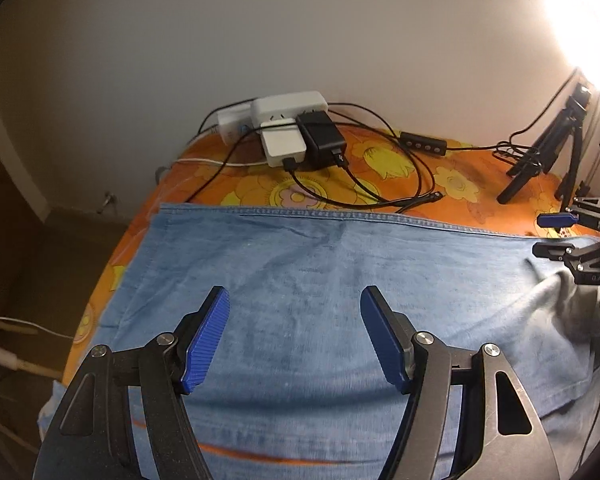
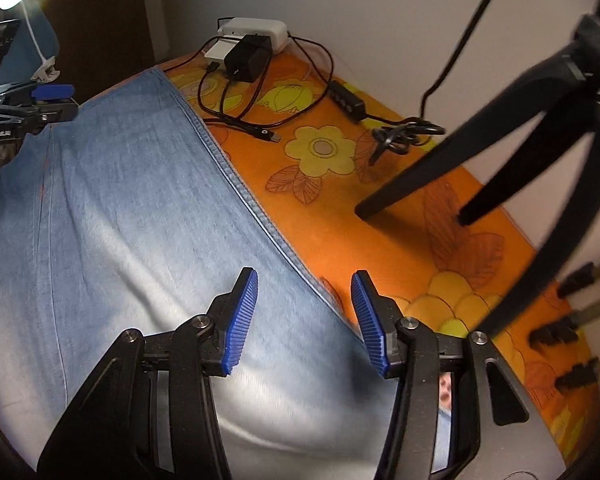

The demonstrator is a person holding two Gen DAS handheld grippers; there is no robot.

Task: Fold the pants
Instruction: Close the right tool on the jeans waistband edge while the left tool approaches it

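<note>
Looking along my left gripper [image 1: 295,334], I see its two blue fingers [image 1: 206,340] spread apart with nothing clamped between them. The pants [image 1: 320,280], light blue denim, lie flat on the worktop [image 1: 440,184] under its orange flowered cloth, and they fill the whole space beneath and beyond these fingers. I cannot tell whether the tips touch the fabric. The stitched far edge of the pants runs across the view well beyond the fingertips. Past that edge sit a white power strip [image 1: 288,106] with plugged-in chargers [image 1: 322,140] and loose black cables [image 1: 380,184]. At the right border my right gripper [image 1: 560,236] shows above the denim, beside a black tripod [image 1: 548,156].

Along my right gripper [image 2: 304,316], the fingers [image 2: 242,320] also stand apart, holding nothing. Here the stitched edge of the pants [image 2: 120,208] runs slantwise and passes between them: the left finger is over denim, the right one over the orange cloth. Tripod legs [image 2: 452,168] stand to the right, and my left gripper [image 2: 56,100] sits at the upper left.
</note>
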